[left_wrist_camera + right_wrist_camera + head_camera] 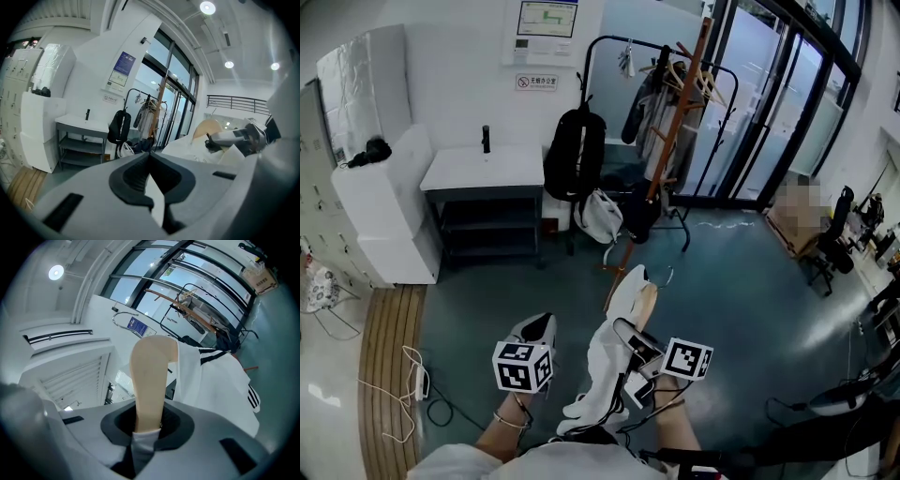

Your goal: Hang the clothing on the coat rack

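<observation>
My right gripper (630, 341) is shut on the end of a wooden hanger (645, 298) that carries a white garment (605, 361) with black stripes. In the right gripper view the hanger's arm (150, 376) rises straight out of the right gripper (147, 427), with the garment (215, 380) draped to its right. My left gripper (536, 326) is held beside it to the left, shut and holding nothing; its tips meet in the left gripper view (150, 157). The wooden coat rack (670, 141) stands ahead across the floor, well beyond both grippers.
A black clothes rail (623, 42) behind the rack holds a black backpack (574, 155) and coats. A white bag (600, 216) lies at its foot. A white table (483, 169) stands left, glass doors (769, 103) right, and cables (417, 380) lie on the floor.
</observation>
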A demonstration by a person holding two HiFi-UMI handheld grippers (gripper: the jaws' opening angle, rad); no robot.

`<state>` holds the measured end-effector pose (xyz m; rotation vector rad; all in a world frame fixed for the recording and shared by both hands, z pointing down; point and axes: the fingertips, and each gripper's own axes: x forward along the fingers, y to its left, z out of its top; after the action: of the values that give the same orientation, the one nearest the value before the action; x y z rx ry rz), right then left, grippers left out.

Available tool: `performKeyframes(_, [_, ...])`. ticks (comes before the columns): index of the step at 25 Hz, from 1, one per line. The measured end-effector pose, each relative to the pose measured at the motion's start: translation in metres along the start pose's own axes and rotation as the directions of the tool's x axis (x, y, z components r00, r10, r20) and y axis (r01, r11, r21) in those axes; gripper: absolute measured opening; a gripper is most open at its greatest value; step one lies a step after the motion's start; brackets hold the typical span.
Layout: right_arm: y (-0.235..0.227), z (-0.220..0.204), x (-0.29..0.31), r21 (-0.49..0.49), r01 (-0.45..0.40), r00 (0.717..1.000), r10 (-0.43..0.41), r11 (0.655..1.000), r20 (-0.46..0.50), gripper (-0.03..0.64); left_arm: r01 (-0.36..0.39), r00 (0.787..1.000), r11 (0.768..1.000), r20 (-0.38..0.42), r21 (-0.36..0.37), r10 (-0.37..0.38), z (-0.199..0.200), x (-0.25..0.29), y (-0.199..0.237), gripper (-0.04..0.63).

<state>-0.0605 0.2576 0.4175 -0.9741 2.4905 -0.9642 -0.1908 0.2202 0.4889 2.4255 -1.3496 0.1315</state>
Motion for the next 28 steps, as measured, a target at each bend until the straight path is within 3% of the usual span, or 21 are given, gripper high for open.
performKeyframes(9, [-0.056,0.019,0.016,0.123,0.113,0.994,-0.112,0.986,-0.013,0.072,0.004,1.000,1.000,0.009,0.016,-0.004,0.020,0.043,0.007,0.008])
performKeyframes(28, [-0.148,0.107,0.075,0.130,0.113,0.993,-0.107,0.985,-0.054,0.074,-0.063,0.998,0.998,0.029,0.010,0.063,0.071,0.160,0.025,0.008])
